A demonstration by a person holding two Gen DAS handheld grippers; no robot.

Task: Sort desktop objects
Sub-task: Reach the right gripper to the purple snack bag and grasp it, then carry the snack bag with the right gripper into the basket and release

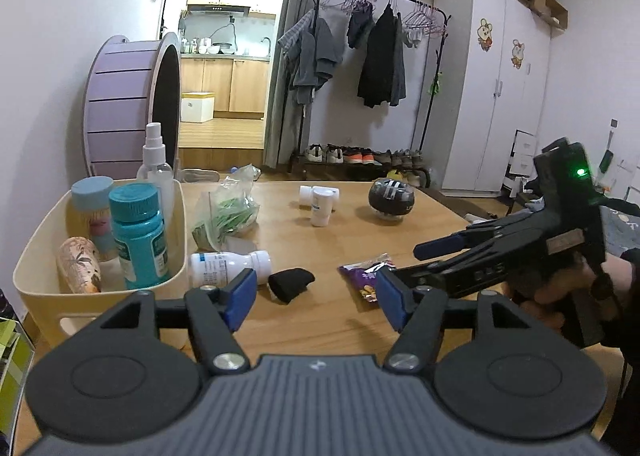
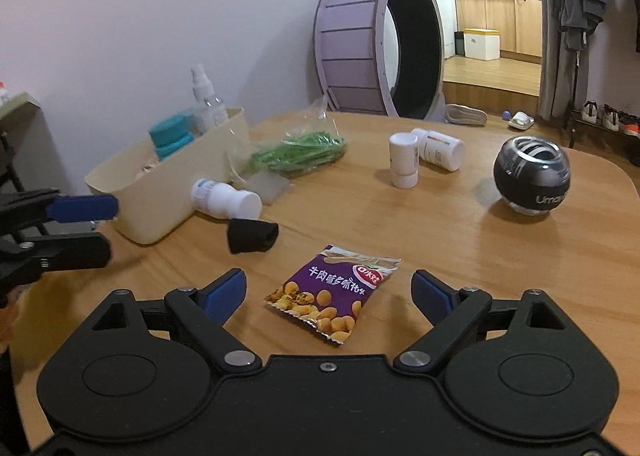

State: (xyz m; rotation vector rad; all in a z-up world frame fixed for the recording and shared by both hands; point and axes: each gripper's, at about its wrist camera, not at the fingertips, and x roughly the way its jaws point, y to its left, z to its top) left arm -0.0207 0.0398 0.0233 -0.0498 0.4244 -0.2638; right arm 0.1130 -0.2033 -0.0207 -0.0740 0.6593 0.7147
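Note:
A cream bin at the table's left holds a teal-capped bottle, a spray bottle and other containers. Beside it lie a white bottle and a small black piece. A purple snack packet lies just ahead of my right gripper, which is open around nothing. My left gripper is open too, hovering near the black piece. In the left wrist view the right gripper comes in from the right, held by a hand.
A bag of green leaves, two small white bottles and a black gyro ball sit farther back on the wooden table. A purple wheel stands behind it.

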